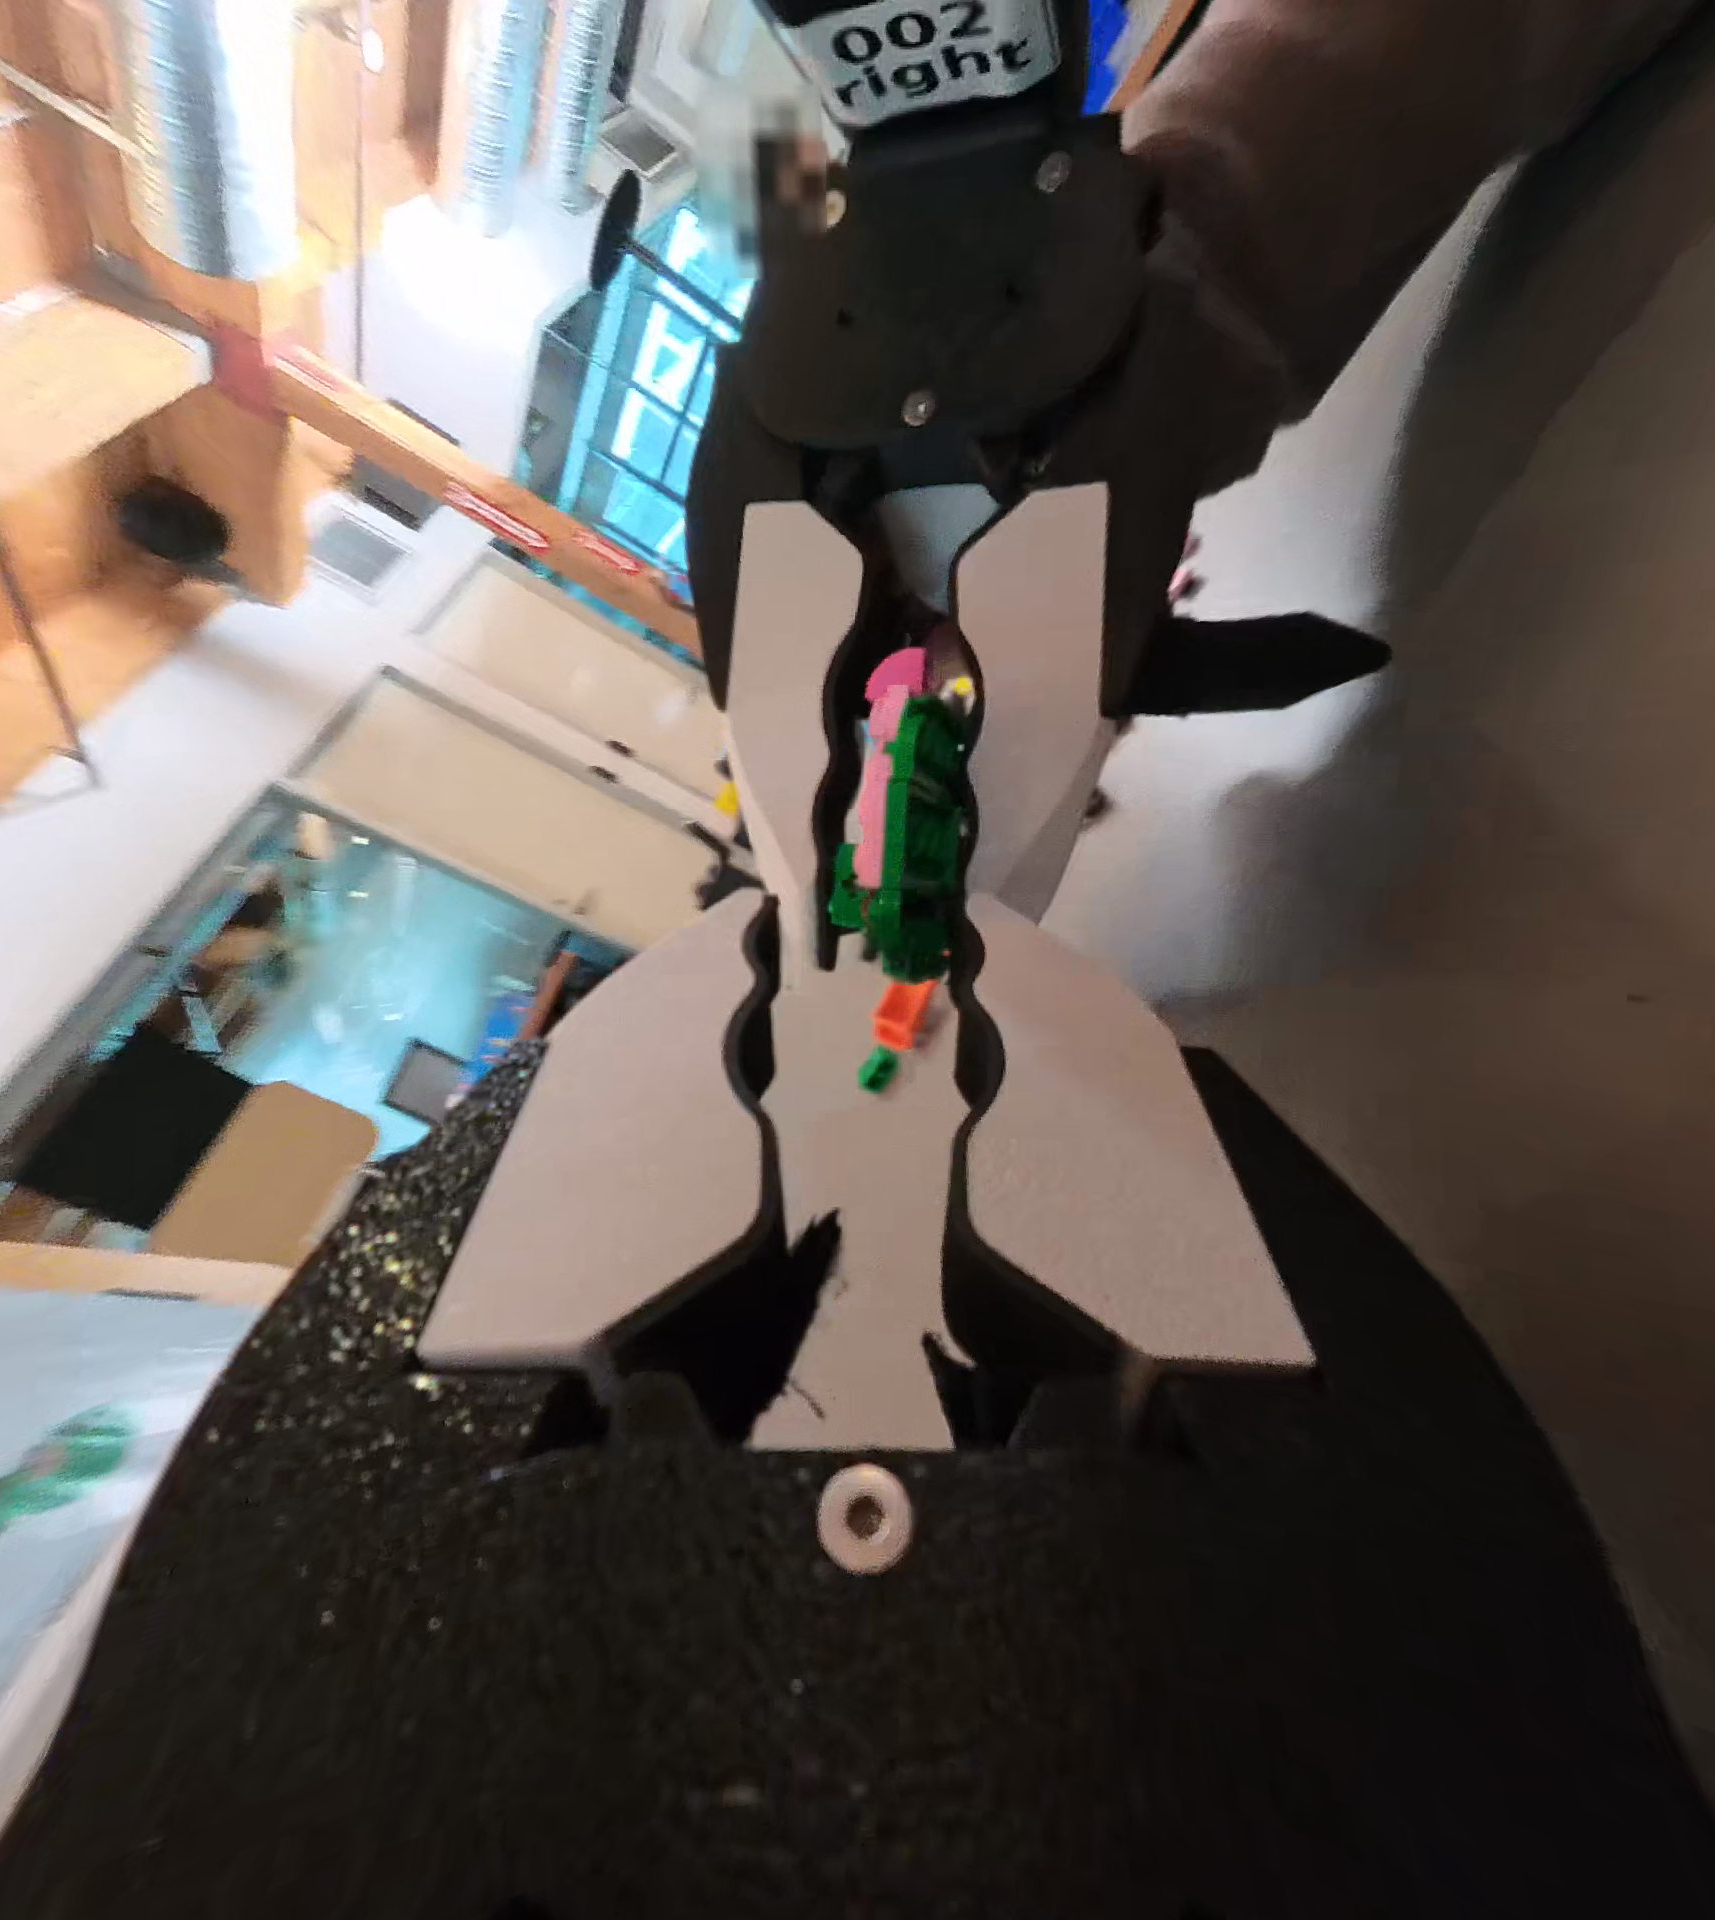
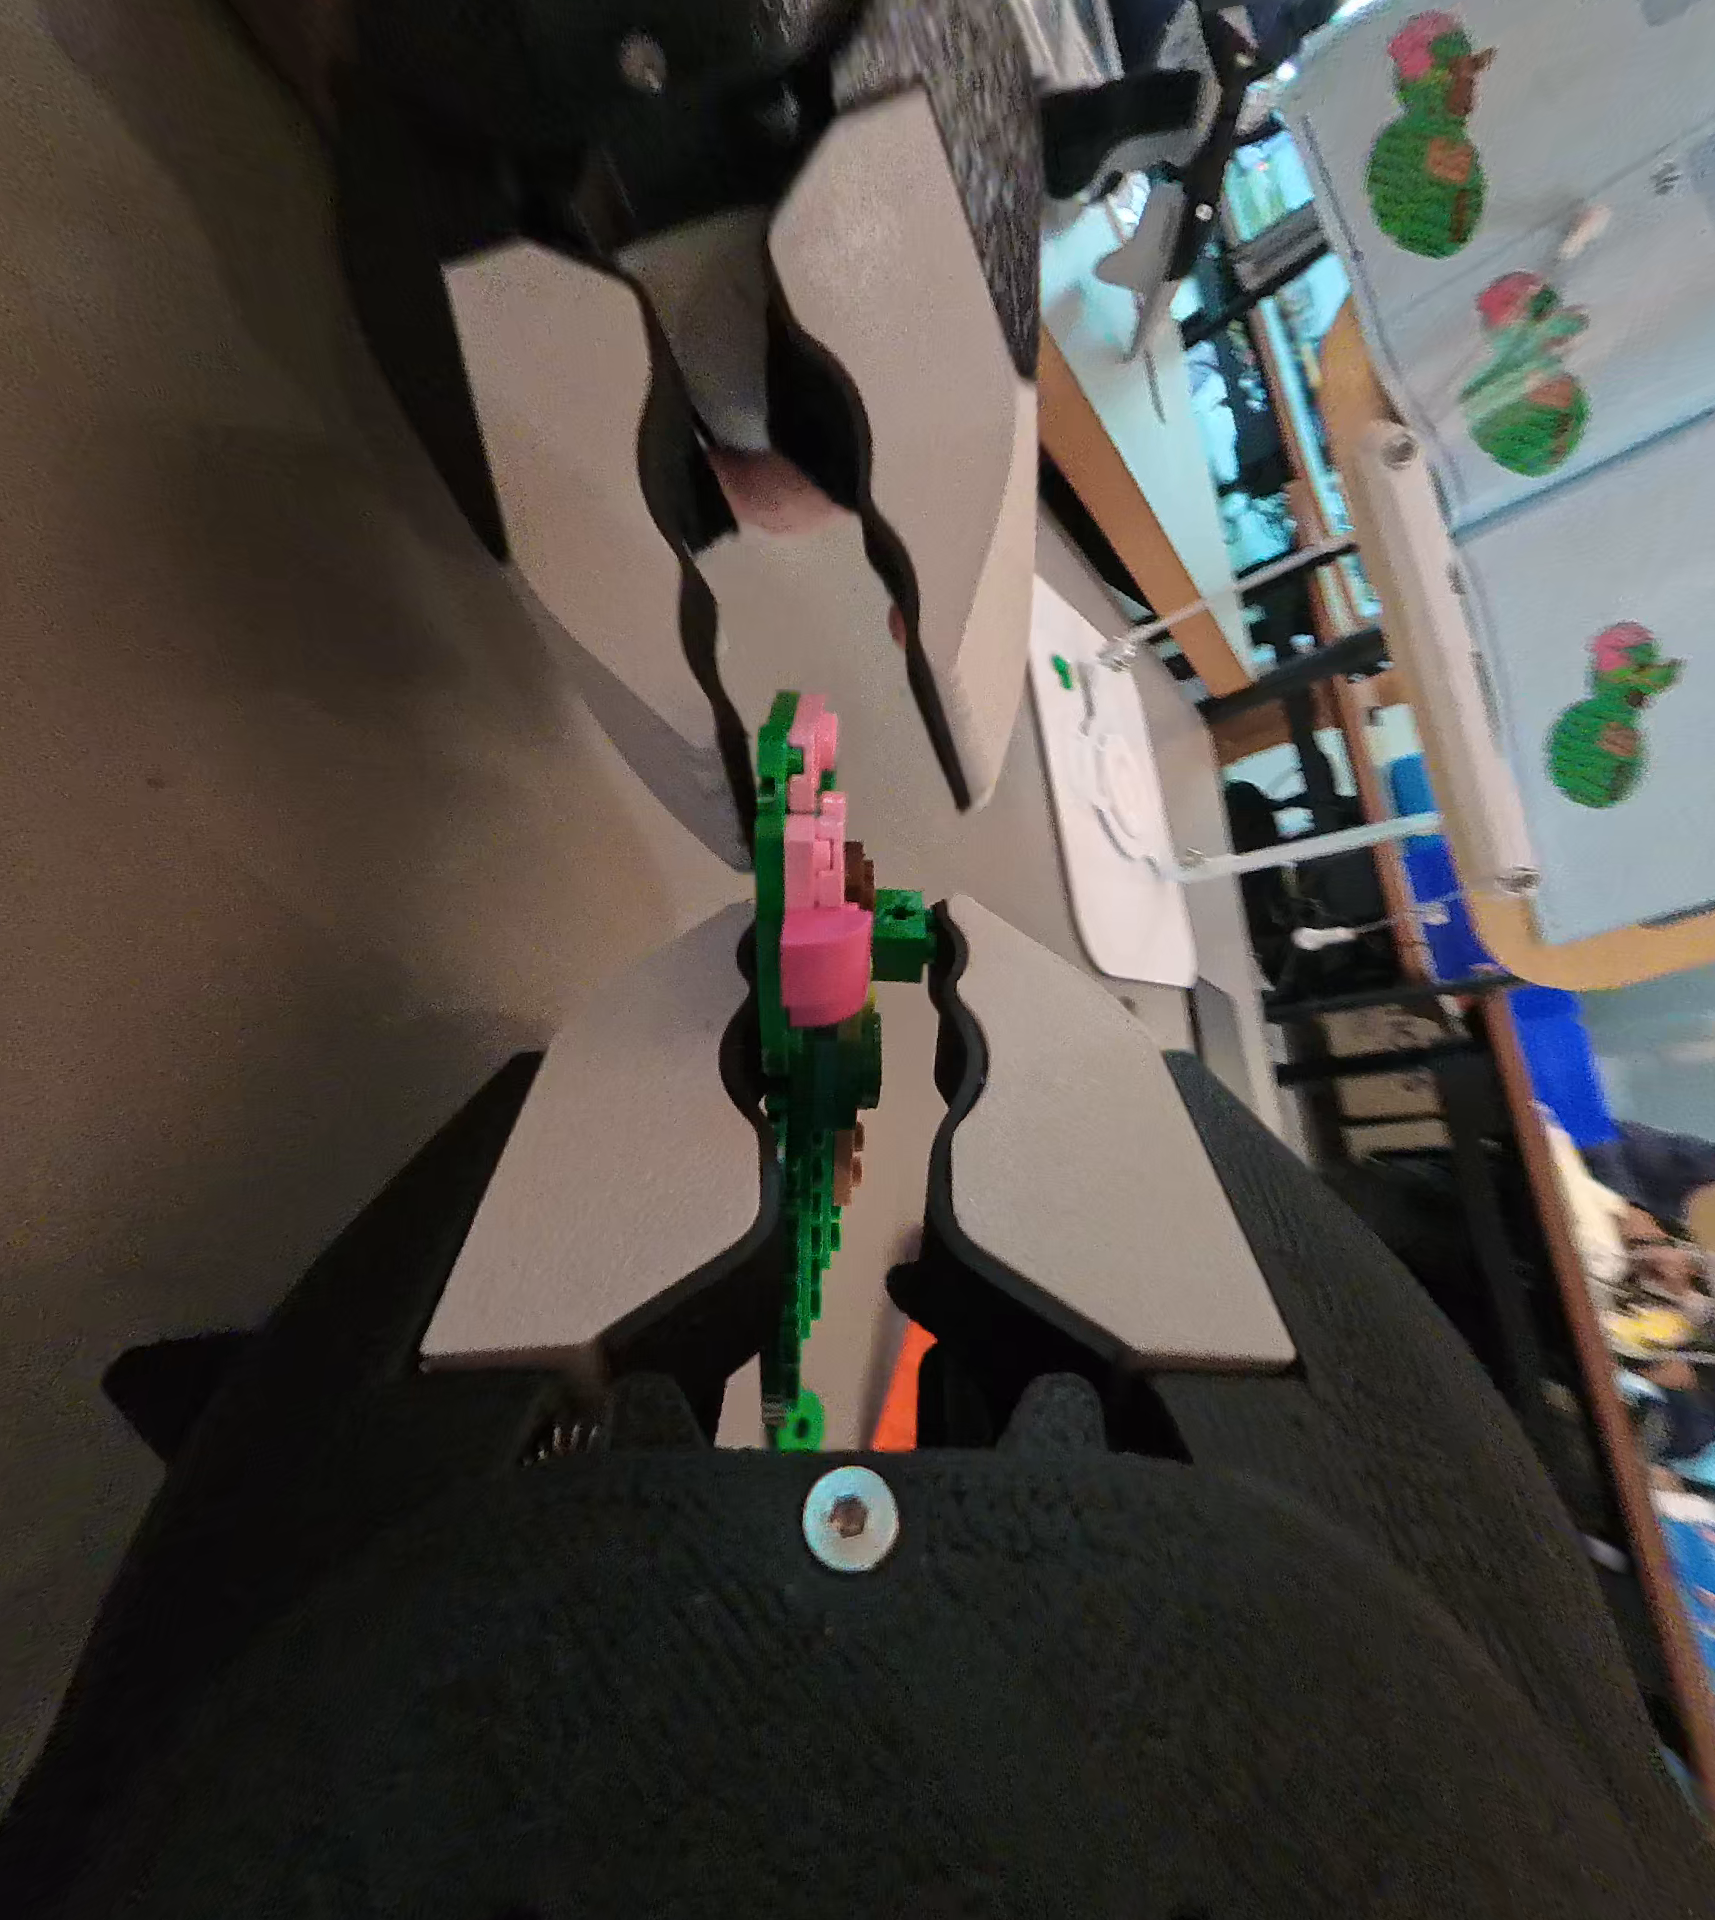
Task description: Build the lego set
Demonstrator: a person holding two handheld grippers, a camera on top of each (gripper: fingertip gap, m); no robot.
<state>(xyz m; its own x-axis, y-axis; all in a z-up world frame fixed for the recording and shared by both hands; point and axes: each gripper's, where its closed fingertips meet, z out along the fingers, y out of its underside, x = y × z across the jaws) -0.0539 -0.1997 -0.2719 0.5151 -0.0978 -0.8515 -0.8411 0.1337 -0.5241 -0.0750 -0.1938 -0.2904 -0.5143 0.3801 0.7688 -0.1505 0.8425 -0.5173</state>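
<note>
A pale grey counter fills the background, smooth and matte, with a blurred workshop of windows and wooden beams tilted off toward 9 o'clock in the left wrist view. And here are the two tools, nose to nose! The right hand-held gripper has its wavy-edged grey fingers set narrowly apart, with the lego build standing edge-on between them: a thin green studded plate against the left finger, pink blocks and a round magenta piece on its face, a small green brick touching the right fingertip. The left hand-held gripper is spread a little, nothing between its own fingers; the build hangs just beyond its tips at 12 o'clock. Below that, a small orange brick and a green one show, blurred. At 2 o'clock in the right wrist view, an instruction sheet shows green rounded figures, soft-focused.
</note>
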